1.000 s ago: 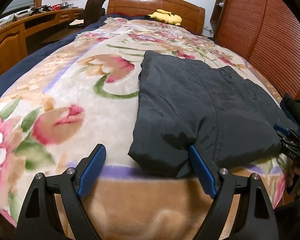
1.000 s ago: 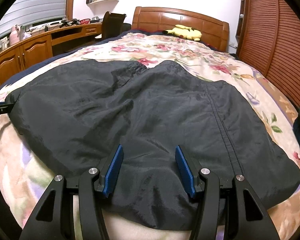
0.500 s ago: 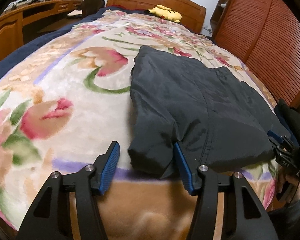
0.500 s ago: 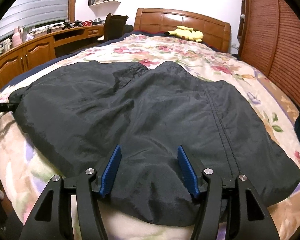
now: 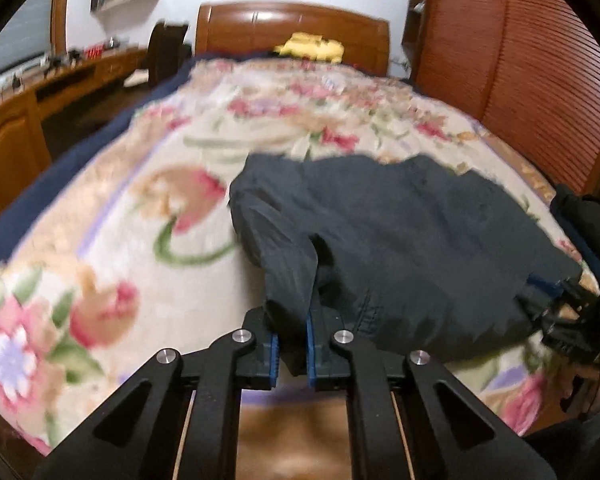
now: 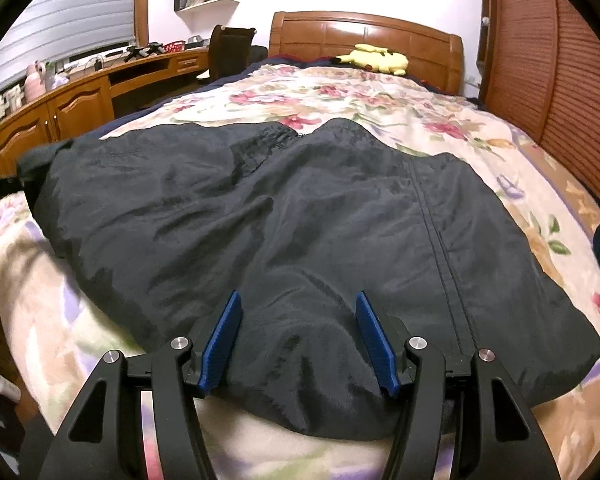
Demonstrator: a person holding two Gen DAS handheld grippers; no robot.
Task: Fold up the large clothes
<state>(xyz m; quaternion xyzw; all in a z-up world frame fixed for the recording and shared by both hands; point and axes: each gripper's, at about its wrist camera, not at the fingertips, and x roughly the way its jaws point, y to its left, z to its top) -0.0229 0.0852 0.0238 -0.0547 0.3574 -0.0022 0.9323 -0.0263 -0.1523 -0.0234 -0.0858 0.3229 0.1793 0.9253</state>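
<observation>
left-wrist view motion-blurred, desk point(image 5: 60, 80) and yellow plush point(image 5: 310, 46) smeared

Both wrist views low at the bed's foot, facing the headboard point(image 6: 364, 40), sharing the dark garment point(image 5: 400, 240).

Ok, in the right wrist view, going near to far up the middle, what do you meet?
Right gripper, fingers open → dark garment → floral blanket → yellow plush toy → wooden headboard.
</observation>
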